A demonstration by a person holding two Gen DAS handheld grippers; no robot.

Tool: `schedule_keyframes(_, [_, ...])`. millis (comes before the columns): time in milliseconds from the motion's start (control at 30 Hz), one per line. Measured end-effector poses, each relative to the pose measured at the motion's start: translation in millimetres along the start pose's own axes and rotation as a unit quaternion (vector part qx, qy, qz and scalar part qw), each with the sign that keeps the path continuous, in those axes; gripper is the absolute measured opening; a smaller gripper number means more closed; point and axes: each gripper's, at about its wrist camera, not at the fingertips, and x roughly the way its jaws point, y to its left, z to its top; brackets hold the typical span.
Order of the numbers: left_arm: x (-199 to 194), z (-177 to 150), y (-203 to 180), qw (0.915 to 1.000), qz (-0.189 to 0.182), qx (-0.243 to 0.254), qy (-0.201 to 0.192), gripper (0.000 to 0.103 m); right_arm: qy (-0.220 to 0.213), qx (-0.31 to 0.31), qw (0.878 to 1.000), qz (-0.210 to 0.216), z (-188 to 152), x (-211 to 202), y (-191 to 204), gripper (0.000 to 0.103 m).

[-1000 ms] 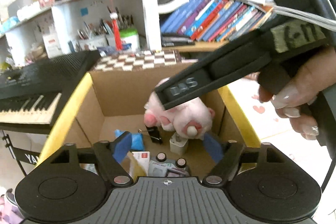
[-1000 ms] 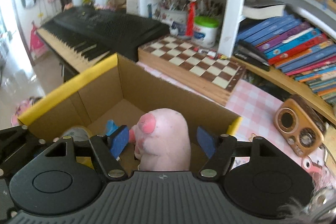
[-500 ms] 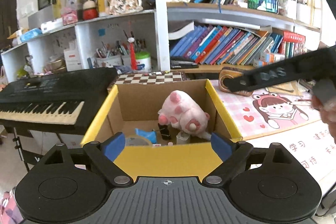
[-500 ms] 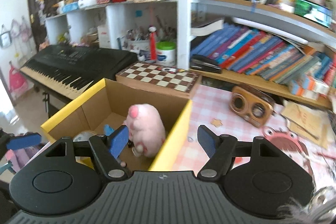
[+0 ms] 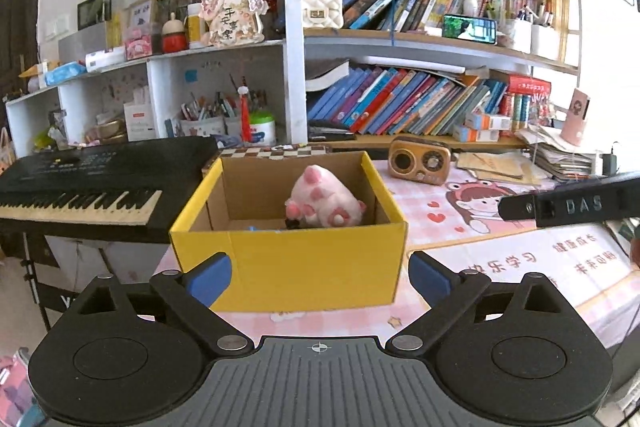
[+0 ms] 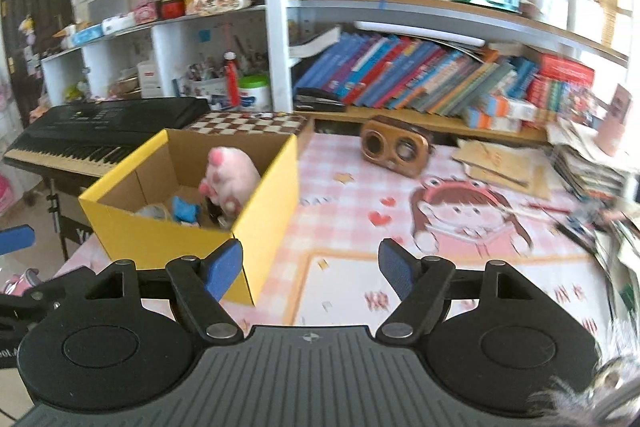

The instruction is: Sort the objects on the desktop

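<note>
**Both grippers empty and open, pink plush toy lying in the yellow box**

Nearest the left wrist camera, the left gripper [image 5: 319,277] stands with its blue pads [image 5: 209,277] spread wide; its jaws have just been opening and nothing is gripped between them, only the front wall of the box shows past them. In the right wrist view the right gripper [image 6: 310,269] is likewise open and empty, its jaws having just widened a little, with the pink checked desk mat [image 6: 348,267] showing between its pads. From the left camera, one black finger of the right gripper, marked "DAS", reaches in from the right edge above the mat.

Just beyond the left gripper sits the yellow cardboard box [image 5: 288,267], open at the top, on the left end of the desk. Inside it, toward the back right, the pink plush toy [image 5: 322,201] lies on its side with its paws toward the camera. The right view also shows a blue item [image 6: 185,209] and other small things on the box floor beside the plush; what they are is unclear.

To the right of the box, on the mat, stands a brown retro radio [image 5: 420,159]. Behind the box lies a chessboard [image 6: 248,123], and to the left a black keyboard piano [image 5: 80,187]. Farthest back, shelves hold leaning books [image 5: 400,107], pen pots [image 5: 204,119] and ornaments.
</note>
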Motion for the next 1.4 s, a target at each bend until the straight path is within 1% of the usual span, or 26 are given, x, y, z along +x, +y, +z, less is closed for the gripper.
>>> schedule_keyframes(133, [-11, -10, -4, 1.0, 0.005, -0.001, -0.002, 0.101, 0.007, 0.025, 1.0, -0.017, -25, -16, -1, 0.074])
schedule_keyframes(267, [-17, -19, -7, 0.9999, 0.011, -0.003, 0.003, 0.102, 0.011, 0.034, 0.999, -0.036, -45, -28, 0, 0.076])
schedule_keyframes(567, [-20, -38, -22, 0.9995, 0.015, 0.016, 0.022, 0.103, 0.028, 0.057, 0.996, -0.063, -80, -43, -5, 0.081])
schedule_keyframes(633, [-20, -42, -27, 0.9993, 0.013, 0.02, 0.027, 0.103, 0.032, 0.06, 0.995, -0.069, -88, -47, -6, 0.083])
schedule_keyframes(733, [-20, -47, -34, 0.9989, 0.015, 0.028, 0.035, 0.103, 0.04, 0.06, 0.995, -0.073, -96, -50, -7, 0.084])
schedule_keyframes(800, [-20, -48, -36, 0.9986, 0.014, 0.029, 0.041, 0.103, 0.044, 0.063, 0.994, -0.077, -100, -51, -9, 0.084])
schedule_keyframes(900, [-19, -51, -39, 0.9985, 0.013, 0.028, 0.046, 0.103, 0.048, 0.068, 0.993, -0.078, -103, -52, -9, 0.09])
schedule_keyframes(1000, [-18, -53, -41, 0.998, 0.01, 0.029, 0.054, 0.103, 0.052, 0.07, 0.993, -0.075, -106, -52, -9, 0.092])
schedule_keyframes(1400, [-16, -56, -38, 0.9978, 0.009, 0.024, 0.061, 0.103, 0.062, 0.065, 0.993, -0.074, -106, -49, -3, 0.093])
